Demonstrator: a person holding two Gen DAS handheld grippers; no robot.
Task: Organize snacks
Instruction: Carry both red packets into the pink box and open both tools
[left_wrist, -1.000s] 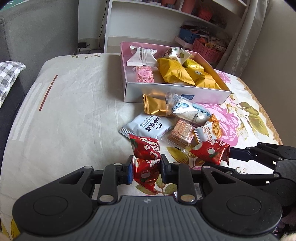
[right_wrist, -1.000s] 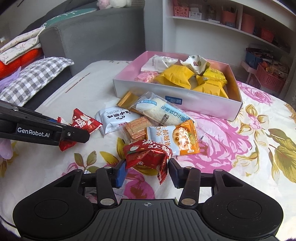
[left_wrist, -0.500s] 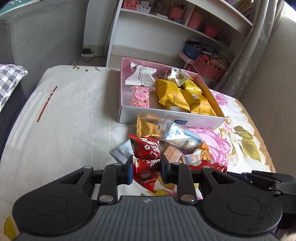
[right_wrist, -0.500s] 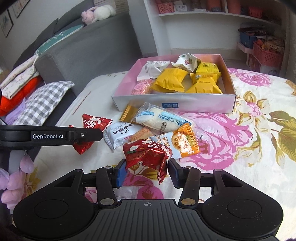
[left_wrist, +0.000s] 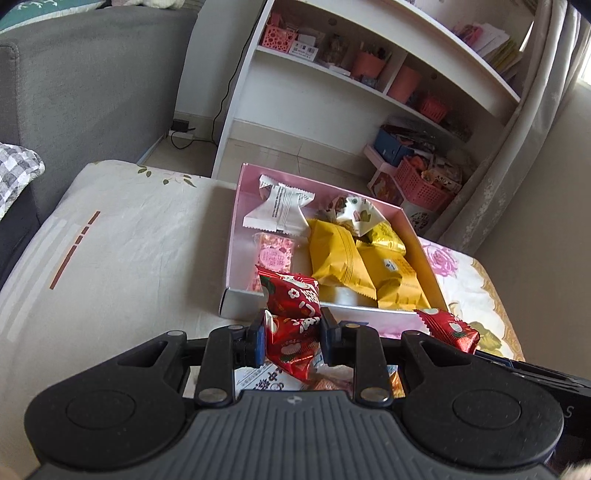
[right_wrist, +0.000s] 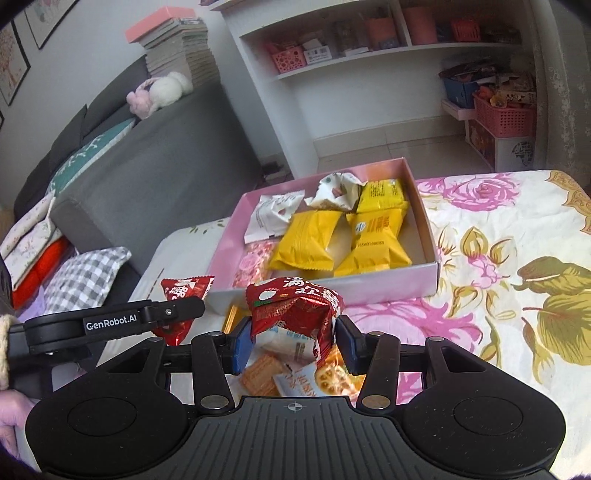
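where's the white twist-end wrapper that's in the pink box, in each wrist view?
Left wrist: white wrapper lies at upper centre, in the far-left corner of the pink box.
Right wrist: white wrapper sits left of centre, at the box's far-left end.
Shared landmark: the yellow packets right beside it.

Left wrist view looking steeply down, pink box (left_wrist: 236, 295) near at 12 o'clock, right wrist view likewise, sharing box (right_wrist: 430, 236), shelves (right_wrist: 332, 70).

three yellow packets (right_wrist: 308, 240), two red packets (right_wrist: 291, 306)
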